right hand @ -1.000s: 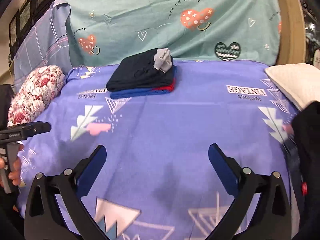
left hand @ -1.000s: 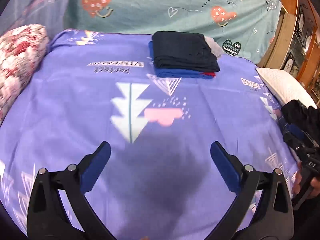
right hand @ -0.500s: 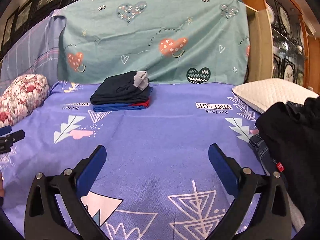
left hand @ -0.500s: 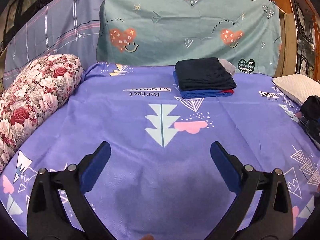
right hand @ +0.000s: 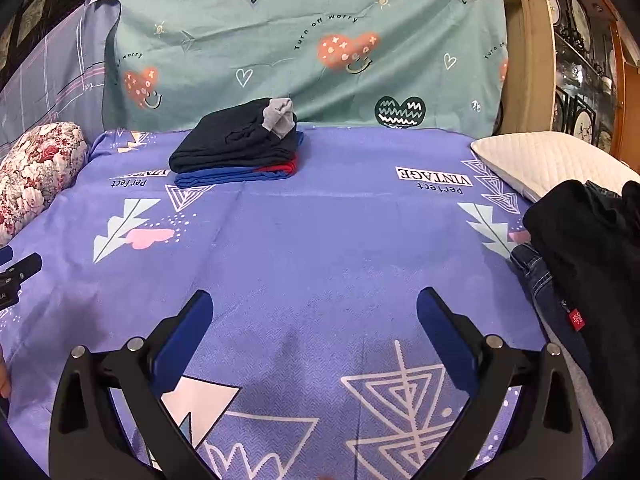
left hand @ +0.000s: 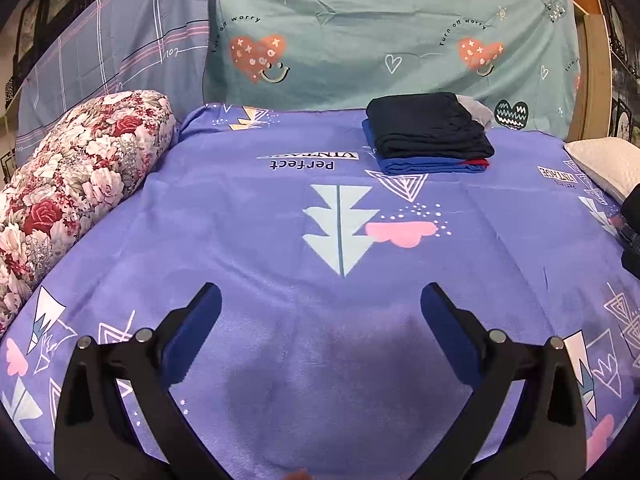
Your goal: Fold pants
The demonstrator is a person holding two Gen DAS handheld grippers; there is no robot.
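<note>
Hovering | both grippers' fingers spread, empty | unfolded pants (right hand: 592,248) far R of right gripper (right hand: 316,306) | left gripper (left hand: 320,300)

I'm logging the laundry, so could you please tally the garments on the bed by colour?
Folded stack, far side of the bed:
Black: 1
Blue: 1
Red: 1
Grey: 1
Unfolded pile, right edge:
Black: 1
Blue jeans: 1
Total: 6 visible; more may be hidden.

Purple-sheeted bed (left hand: 256,240) — teal backdrop (right hand: 304,40)
</note>
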